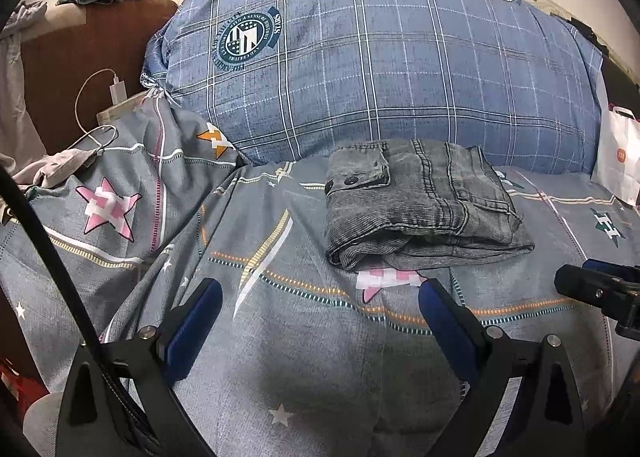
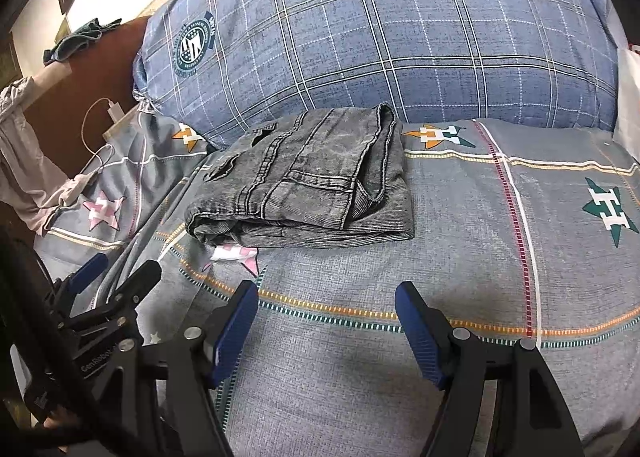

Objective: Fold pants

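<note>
Grey washed jeans [image 1: 420,205] lie folded into a compact rectangular bundle on the grey star-print bedsheet [image 1: 280,357], just in front of the blue plaid pillow. They also show in the right wrist view [image 2: 308,185]. My left gripper [image 1: 320,297] is open and empty, a short way in front of the bundle's near edge. My right gripper [image 2: 326,301] is open and empty, in front of the bundle and slightly to its right. The right gripper's tip shows at the right edge of the left wrist view [image 1: 596,289]; the left gripper shows at the lower left of the right wrist view [image 2: 112,285].
A large blue plaid pillow [image 1: 380,69] stands behind the jeans. A brown headboard [image 1: 80,57] with a white charger and cable [image 1: 116,91] is at the left. A white paper bag [image 1: 620,153] sits at the right. Crumpled cloth [image 1: 52,169] lies at the far left.
</note>
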`<state>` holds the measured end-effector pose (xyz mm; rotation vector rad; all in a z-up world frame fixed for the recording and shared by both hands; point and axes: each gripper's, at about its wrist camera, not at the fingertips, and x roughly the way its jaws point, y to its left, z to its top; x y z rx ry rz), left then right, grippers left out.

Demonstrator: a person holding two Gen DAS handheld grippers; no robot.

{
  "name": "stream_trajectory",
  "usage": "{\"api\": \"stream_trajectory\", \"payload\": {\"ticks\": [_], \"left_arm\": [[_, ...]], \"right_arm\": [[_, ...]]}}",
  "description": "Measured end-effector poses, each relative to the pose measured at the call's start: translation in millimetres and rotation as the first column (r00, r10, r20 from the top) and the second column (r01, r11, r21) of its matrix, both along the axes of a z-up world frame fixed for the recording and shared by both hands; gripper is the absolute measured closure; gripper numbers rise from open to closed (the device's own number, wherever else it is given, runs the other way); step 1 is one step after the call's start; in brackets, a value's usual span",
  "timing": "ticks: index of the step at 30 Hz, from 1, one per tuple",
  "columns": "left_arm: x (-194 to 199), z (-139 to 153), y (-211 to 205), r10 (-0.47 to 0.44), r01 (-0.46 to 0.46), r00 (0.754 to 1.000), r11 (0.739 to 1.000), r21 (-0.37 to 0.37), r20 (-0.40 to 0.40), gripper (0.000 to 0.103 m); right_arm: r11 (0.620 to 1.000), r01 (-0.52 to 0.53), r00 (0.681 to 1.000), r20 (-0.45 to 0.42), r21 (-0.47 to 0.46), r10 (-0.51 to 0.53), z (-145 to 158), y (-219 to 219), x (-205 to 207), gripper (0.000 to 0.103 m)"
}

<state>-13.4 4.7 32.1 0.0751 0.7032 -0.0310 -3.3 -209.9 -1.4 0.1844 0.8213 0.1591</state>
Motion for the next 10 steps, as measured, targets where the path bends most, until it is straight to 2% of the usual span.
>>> {"api": "stream_trajectory", "payload": {"ticks": [10], "left_arm": [[2.0, -1.3, 2.7, 0.007, -0.007, 1.000, 1.000, 0.003, 0.004, 0.005]], "right_arm": [[1.000, -0.007, 1.000, -0.023, -0.011, 0.007, -7.6, 2.3, 4.1, 0.029]]}}
